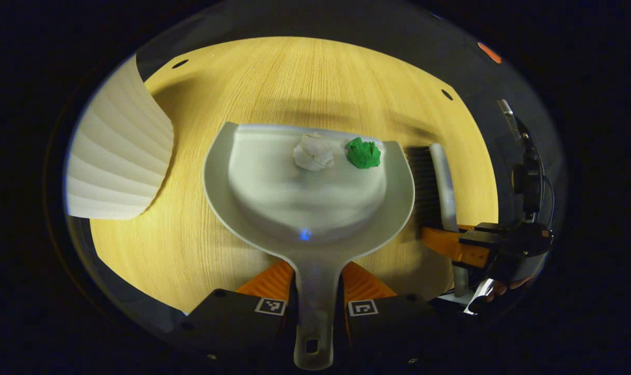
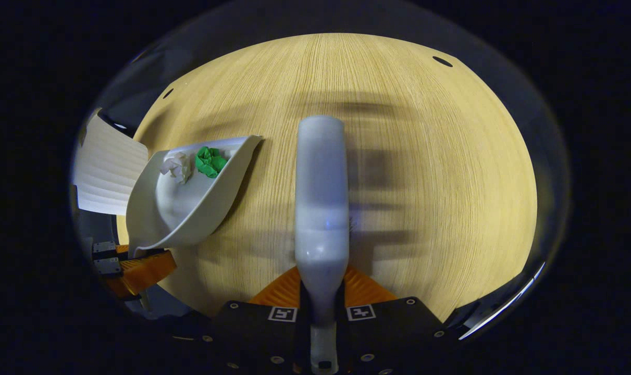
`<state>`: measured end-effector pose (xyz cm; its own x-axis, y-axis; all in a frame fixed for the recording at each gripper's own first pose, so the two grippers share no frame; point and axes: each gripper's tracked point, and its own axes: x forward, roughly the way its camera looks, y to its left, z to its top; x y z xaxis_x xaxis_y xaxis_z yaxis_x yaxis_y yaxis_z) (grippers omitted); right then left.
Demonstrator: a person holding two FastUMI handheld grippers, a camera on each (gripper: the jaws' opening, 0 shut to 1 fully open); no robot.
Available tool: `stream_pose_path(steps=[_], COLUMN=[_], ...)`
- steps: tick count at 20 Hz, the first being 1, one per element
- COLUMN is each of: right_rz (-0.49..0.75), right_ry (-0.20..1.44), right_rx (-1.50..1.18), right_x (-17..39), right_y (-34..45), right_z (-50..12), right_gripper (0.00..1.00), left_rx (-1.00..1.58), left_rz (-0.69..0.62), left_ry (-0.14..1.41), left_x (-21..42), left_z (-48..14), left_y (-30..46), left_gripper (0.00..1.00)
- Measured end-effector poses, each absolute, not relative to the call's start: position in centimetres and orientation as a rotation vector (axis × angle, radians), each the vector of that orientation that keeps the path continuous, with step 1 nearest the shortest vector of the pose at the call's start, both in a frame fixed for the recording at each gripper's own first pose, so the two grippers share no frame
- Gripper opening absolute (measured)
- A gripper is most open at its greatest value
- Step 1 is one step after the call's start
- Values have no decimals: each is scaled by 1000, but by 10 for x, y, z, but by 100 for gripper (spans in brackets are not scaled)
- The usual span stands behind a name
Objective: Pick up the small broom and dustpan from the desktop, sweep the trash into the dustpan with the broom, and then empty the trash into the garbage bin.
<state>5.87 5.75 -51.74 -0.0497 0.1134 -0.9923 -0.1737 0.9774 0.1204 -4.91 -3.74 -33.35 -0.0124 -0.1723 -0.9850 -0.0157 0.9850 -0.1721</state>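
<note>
While you hold both tools over the table [image 1: 200,245], here is how things stand:

Dustpan [image 1: 273,208]: it holds two wads near its front lip, a white wad [image 1: 313,152] and a green wad [image 1: 363,153], close together but apart. In the right gripper view the dustpan [image 2: 190,208] sits at your left, tilted on edge, with both wads [image 2: 175,166] [image 2: 210,161] inside it.

Bin [image 1: 117,166]: a white ribbed wall, left of the dustpan and near it; you cannot see inside it.

Left gripper [image 1: 317,284]: your two fingers are clamped on the dustpan's handle from either side, and the handle runs back between them toward the camera.

Broom [image 2: 320,208]: you see its white back from above, pointing straight ahead over bare wood. In the left gripper view the broom [image 1: 443,182] stands just beside the dustpan's right rim, bristles turned toward the dustpan.

Right gripper [image 2: 319,289]: your fingers are pressed on the broom's handle from both sides. In the left gripper view it [image 1: 458,247] reaches in from the right, level with the dustpan.
</note>
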Motion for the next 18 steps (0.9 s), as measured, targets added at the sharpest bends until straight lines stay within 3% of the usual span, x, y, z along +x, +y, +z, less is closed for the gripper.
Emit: stream_pose_path(steps=[4,5,6,8,10,16,18], right_rz=[242,241,243,256,265,315,324], right_ry=[1601,1601,1599,1592,1585,1573,1570], right_rx=[-26,-27,-27,-29,-35,-5,-4], right_x=[54,53,53,51,54,79,94], right_y=[51,50,52,55,55,56,51], right_z=[-522,-522,-520,-518,-520,-517,-518], right_gripper=[22,32,24,28,34,75,80], left_rx=[-161,-168,-174,-205,-203,-143,-144], left_rz=[-126,-116,-118,-119,-128,-161,-147], left_ry=[1514,1493,1480,1442,1386,1215,1175], left_x=[-42,-36,-31,-20,-4,30,36], left_z=[-323,-318,-311,-294,-266,-180,-157], left_y=[-38,-38,-41,-42,-39,-41,-36], left_gripper=[29,29,29,29,29,28,29])
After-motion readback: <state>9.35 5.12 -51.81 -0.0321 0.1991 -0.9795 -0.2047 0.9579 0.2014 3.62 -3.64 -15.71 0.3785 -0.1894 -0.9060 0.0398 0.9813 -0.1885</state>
